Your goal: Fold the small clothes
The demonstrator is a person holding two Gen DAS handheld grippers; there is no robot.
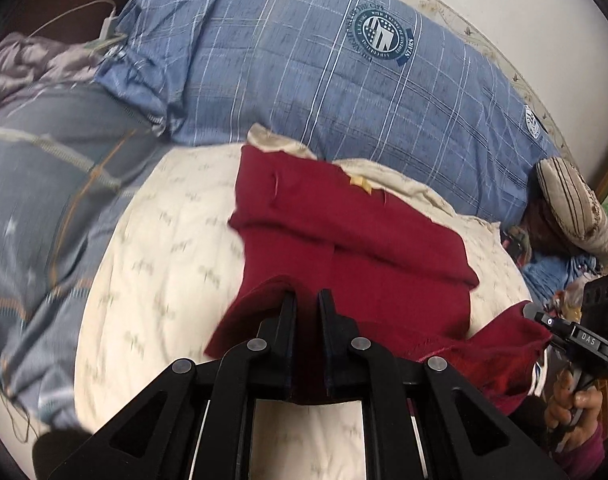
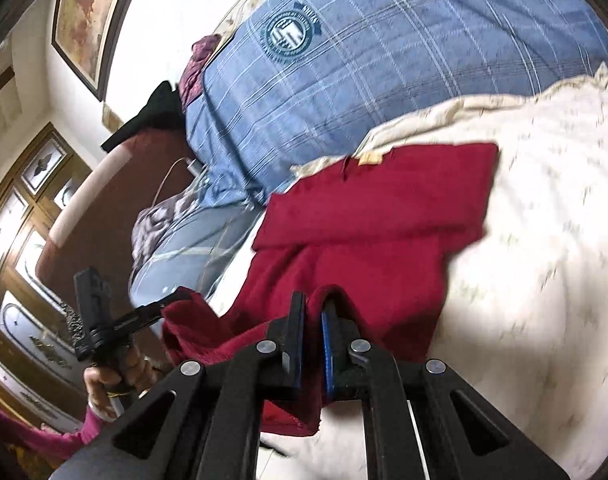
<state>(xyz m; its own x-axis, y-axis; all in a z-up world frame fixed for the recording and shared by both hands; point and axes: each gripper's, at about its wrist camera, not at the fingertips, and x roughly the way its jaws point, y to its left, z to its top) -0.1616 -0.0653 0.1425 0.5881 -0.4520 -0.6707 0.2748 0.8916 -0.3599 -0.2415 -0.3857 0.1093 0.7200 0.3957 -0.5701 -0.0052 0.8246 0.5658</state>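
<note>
A dark red garment lies partly folded on a cream bedspread, with a small yellow tag near its far edge. My left gripper is shut on the near left hem of the garment. My right gripper is shut on the near right hem of the same garment. Both hems are lifted off the bed. The right gripper also shows at the right edge of the left wrist view, with cloth in it. The left gripper shows at the left of the right wrist view.
A blue plaid duvet with a round crest is bunched behind the garment. A grey-blue pillow lies at the left. A striped cushion sits at the far right. A framed picture and wooden cabinets stand by the wall.
</note>
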